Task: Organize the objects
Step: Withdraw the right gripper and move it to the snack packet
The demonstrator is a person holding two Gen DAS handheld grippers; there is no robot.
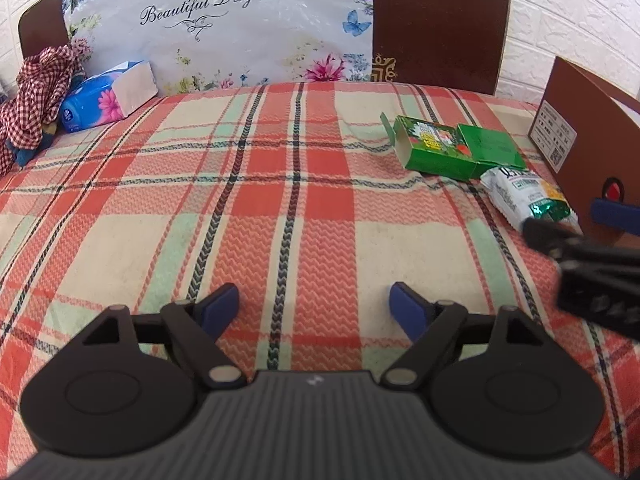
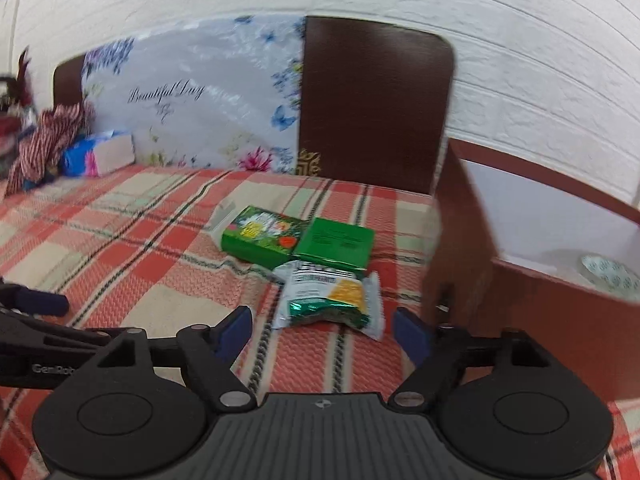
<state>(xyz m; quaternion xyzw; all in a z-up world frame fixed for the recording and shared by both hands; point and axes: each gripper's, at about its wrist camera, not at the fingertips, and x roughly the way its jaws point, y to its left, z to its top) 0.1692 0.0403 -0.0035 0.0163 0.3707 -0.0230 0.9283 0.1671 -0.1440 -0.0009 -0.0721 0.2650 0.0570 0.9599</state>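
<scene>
A white and green snack packet (image 2: 332, 300) lies on the plaid bedspread (image 2: 132, 240), just ahead of my right gripper (image 2: 324, 322). That gripper is open and its pads stand clear of the packet. Behind the packet sit two green boxes side by side (image 2: 264, 236) (image 2: 336, 244). In the left wrist view the packet (image 1: 524, 196) and the green boxes (image 1: 436, 144) lie at the right, with the right gripper's fingers (image 1: 616, 210) reaching in beside the packet. My left gripper (image 1: 314, 300) hangs open over bare bedspread with nothing between its fingers.
A brown cardboard box (image 2: 460, 272) stands open at the right, with a roll of tape (image 2: 608, 276) inside. At the far left lie a blue tissue pack (image 1: 104, 100) and a red checked cloth (image 1: 36, 100). A floral cushion (image 1: 240, 28) leans on the brown headboard (image 1: 440, 20).
</scene>
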